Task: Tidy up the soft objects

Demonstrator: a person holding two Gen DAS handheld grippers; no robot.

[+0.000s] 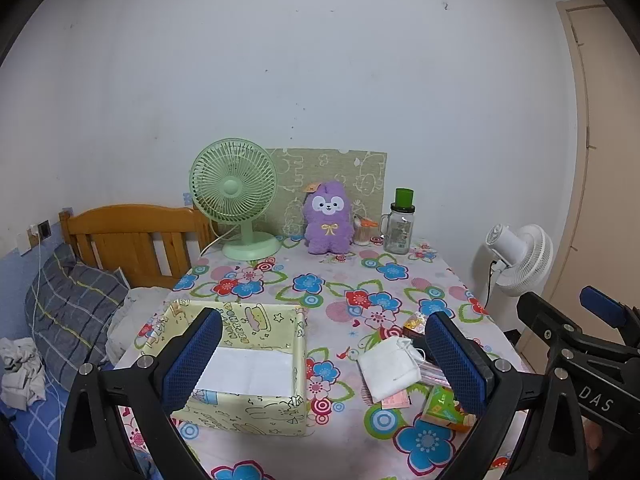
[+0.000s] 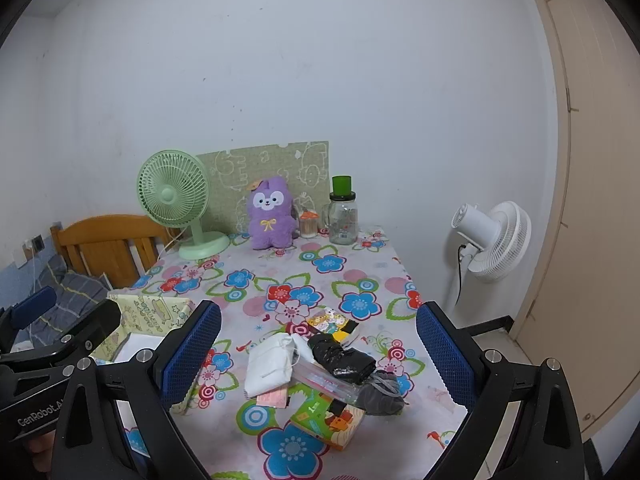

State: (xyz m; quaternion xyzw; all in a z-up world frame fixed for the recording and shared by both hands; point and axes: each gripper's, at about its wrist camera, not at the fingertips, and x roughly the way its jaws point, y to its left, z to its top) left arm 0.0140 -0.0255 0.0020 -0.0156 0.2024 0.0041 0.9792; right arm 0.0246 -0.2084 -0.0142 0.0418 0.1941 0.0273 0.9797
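1. Near the table's front edge, a heap of soft things lies unsorted: a white mask [image 2: 269,365], a black bundle [image 2: 343,357], a grey sock [image 2: 380,394], a tissue pack [image 2: 328,420].
2. At the front-left corner the yellow box [image 1: 256,364] holds only a white liner, so sorting looks unstarted.
3. Left gripper [image 1: 324,360] is spread wide, empty, above box and heap; right gripper [image 2: 318,354] is wide, empty, over the heap.
4. Legible writing: "DAS" on the right gripper's body, "GenRobot.A" on the left's. The box print is too warped to read.

two fans [image 2: 173,189] [image 2: 496,240], one plush [image 2: 270,213].
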